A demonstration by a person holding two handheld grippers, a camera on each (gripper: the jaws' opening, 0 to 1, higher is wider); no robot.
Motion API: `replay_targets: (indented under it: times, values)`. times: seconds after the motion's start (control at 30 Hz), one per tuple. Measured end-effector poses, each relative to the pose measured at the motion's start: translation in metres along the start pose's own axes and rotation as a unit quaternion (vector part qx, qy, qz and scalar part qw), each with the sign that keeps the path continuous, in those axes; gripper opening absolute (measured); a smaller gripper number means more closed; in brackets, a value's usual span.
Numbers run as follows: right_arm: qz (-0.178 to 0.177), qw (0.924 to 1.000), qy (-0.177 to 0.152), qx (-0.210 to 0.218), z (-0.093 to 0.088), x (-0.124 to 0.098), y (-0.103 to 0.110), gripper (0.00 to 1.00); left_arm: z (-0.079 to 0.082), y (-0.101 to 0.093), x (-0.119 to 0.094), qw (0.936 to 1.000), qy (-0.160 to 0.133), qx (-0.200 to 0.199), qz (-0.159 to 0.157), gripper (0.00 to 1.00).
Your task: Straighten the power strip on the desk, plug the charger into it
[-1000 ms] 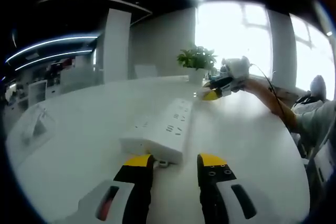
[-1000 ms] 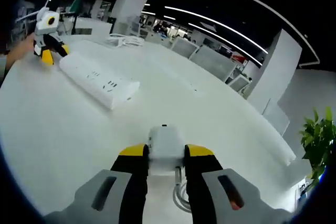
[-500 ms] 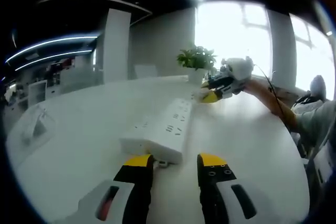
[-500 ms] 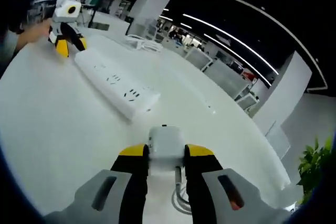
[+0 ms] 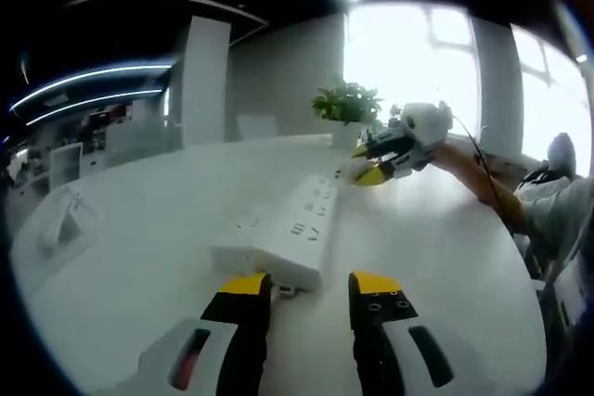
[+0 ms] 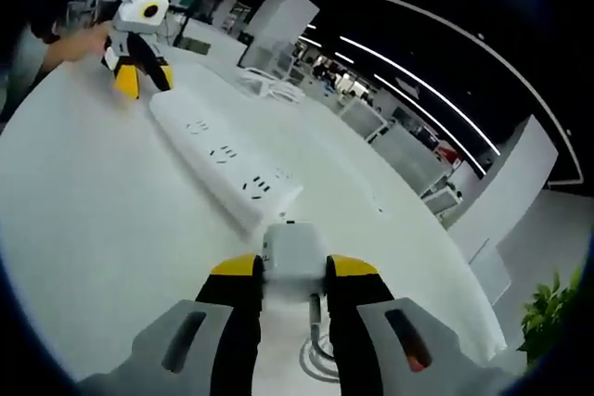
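Note:
A long white power strip (image 5: 286, 234) lies on the white desk (image 5: 130, 266), its near end just ahead of my left gripper (image 5: 306, 285), whose yellow-tipped jaws stand open around nothing. In the right gripper view the power strip (image 6: 223, 162) runs away to the upper left. My right gripper (image 6: 293, 268) is shut on a white charger (image 6: 293, 249), held just off the strip's near end. Its white cable (image 6: 320, 351) coils below. The right gripper (image 5: 390, 150) hovers over the strip's far end in the left gripper view. The left gripper (image 6: 137, 39) shows at the strip's far end.
A potted green plant (image 5: 349, 104) stands at the desk's far edge by bright windows. A white stand (image 5: 63, 220) sits at the left. A coil of white cable (image 6: 269, 85) lies beyond the strip. Office desks and chairs fill the background. A person's sleeve (image 5: 557, 220) is at the right.
The right gripper has carried the charger closer to the strip's end, so the strip looms larger in its view. The left gripper and its view have stayed still.

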State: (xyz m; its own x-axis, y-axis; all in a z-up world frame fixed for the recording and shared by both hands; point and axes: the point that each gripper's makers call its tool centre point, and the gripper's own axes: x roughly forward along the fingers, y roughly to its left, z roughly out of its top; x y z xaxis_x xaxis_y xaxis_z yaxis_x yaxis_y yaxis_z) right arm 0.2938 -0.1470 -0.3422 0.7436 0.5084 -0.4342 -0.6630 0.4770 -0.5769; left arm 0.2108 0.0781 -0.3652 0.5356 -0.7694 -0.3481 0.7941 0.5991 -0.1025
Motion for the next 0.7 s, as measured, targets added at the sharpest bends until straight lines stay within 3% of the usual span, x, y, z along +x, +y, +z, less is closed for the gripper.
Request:
replay_targets:
  times: [0.37, 0.7]
  values:
    - [0.001, 0.998, -0.037, -0.052, 0.027, 0.0, 0.011, 0.27, -0.001, 0.001, 0.001, 1.0, 0.003, -0.001, -0.001, 0.34]
    - [0.004, 0.9956, -0.024, -0.091, 0.029, 0.008, 0.021, 0.27, -0.001, 0.001, 0.0, 1.0, 0.001, -0.001, 0.0, 0.34]
